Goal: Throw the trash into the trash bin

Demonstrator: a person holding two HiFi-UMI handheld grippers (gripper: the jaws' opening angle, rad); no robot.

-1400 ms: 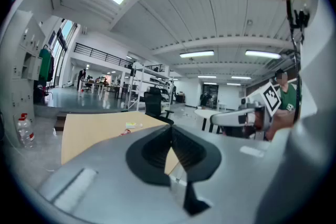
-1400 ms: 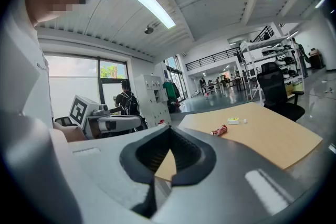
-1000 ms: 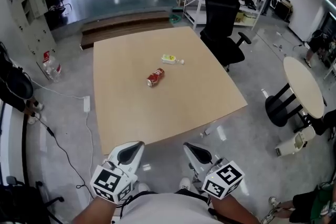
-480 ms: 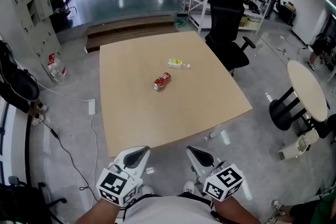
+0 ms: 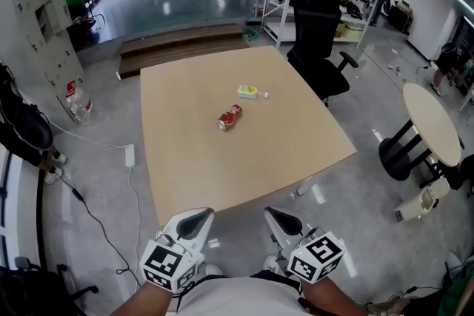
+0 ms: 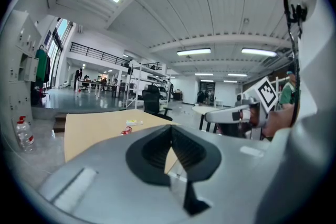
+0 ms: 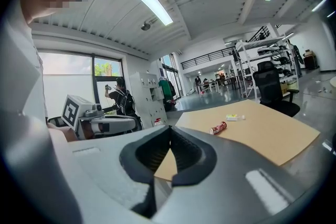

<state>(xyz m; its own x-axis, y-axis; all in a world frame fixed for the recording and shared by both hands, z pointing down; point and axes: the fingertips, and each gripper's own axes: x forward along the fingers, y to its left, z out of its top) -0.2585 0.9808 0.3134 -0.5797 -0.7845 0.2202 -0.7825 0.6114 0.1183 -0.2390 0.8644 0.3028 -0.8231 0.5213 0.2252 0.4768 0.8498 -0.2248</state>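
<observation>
A crushed red can [image 5: 229,117] lies near the middle of the tan square table [image 5: 222,174]. A small white and yellow bottle [image 5: 250,92] lies just beyond it. Both grippers hang at the near table edge, well short of the trash. My left gripper [image 5: 198,213] is shut with nothing in it, and so is my right gripper [image 5: 272,213]. In the left gripper view the jaws [image 6: 170,127] meet at their tips, with the can [image 6: 126,130] far ahead. The right gripper view shows its jaws [image 7: 170,128] closed, with the can [image 7: 218,127] and bottle [image 7: 234,118] far beyond.
A black office chair [image 5: 318,33] stands at the table's far right corner. A round table [image 5: 429,122] is at the right, with a white container [image 5: 418,203] on the floor by it. A power strip [image 5: 129,154], a cable and a water bottle [image 5: 78,100] lie on the left.
The head view has shifted a little, so the table sits slightly more to the right. Both grippers stay shut in the same place, and the trash has not moved.
</observation>
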